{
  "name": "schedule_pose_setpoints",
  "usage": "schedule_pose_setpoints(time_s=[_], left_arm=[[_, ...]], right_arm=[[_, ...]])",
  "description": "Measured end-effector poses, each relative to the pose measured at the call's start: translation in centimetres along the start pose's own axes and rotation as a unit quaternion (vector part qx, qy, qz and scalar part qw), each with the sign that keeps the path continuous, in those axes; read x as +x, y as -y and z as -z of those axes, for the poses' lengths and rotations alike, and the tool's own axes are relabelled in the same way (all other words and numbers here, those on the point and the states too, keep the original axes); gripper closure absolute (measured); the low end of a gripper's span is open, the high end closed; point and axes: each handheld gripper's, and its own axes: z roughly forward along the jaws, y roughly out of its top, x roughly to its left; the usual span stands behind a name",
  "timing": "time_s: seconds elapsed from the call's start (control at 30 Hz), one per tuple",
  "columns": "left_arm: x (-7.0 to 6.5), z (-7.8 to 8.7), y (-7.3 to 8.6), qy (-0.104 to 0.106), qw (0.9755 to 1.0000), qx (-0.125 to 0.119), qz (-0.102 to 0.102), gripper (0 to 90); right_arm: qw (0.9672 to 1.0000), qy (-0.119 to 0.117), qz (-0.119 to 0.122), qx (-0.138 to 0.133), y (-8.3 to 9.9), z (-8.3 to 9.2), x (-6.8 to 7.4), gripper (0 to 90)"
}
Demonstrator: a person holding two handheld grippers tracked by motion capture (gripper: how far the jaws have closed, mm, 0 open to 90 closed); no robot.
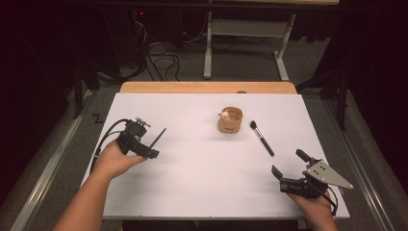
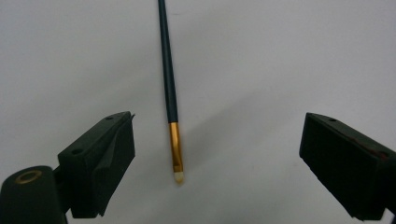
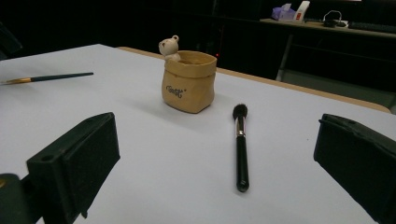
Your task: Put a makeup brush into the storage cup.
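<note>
Two brushes are lying loose on the white table (image 1: 202, 183); the slim dark-handled paintbrush with a gold ferrule (image 2: 169, 88) is sitting between the wide-open, empty jaws of the left gripper (image 2: 217, 154), its pale tip pointing toward the camera. Closing on the handle just beyond the ferrule, at 12 o'clock from the tip, would probably hold best. At 2 o'clock from that gripper, the tan pouch-shaped pot with a small bear (image 1: 230, 120) is waiting, the black powder brush (image 1: 261, 138) at its 4 o'clock. Jaws of the right gripper (image 3: 219, 163) are standing open and empty too.

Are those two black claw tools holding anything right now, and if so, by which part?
Nothing is held. The left gripper stands open around the thin paintbrush lying on the table, not touching it. The right gripper is open too, short of the makeup brush.
</note>
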Motion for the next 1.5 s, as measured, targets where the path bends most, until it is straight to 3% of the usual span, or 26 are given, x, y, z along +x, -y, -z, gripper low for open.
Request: schedule_pose_setpoints(time_s=[0.57,0.9,1.17,1.27,1.37,1.5], left_arm=[[1.0,-1.8,-0.6,-0.002,0.9999,0.000,0.015,11.5],[1.5,-2.0,-1.1,-0.004,0.9996,-0.005,0.026,12.2],[1.6,-1.1,-2.0,-0.011,0.9996,-0.007,0.027,14.0],[1.9,-1.4,-2.1,-0.009,0.9991,-0.011,0.041,17.7],[2.4,-1.8,-2.2,-0.007,0.9991,0.000,0.043,20.4],[2.9,-2.2,-2.2,-0.006,0.9986,-0.005,0.051,31.5]], right_arm=[[1.0000,0.002,-0.001,-0.002,0.0,0.1,-0.2,0.7],[1.0000,0.002,-0.001,0.000,0.0,0.0,-0.2,0.7],[1.0000,0.000,-0.004,0.000,0.0,0.0,-0.1,0.8],[1.0000,0.000,-0.002,-0.002,0.0,0.0,-0.2,0.7],[1.0000,0.000,-0.002,-0.003,0.0,0.0,-0.1,0.7],[1.0000,0.000,0.000,-0.002,0.0,0.0,-0.1,1.1]])
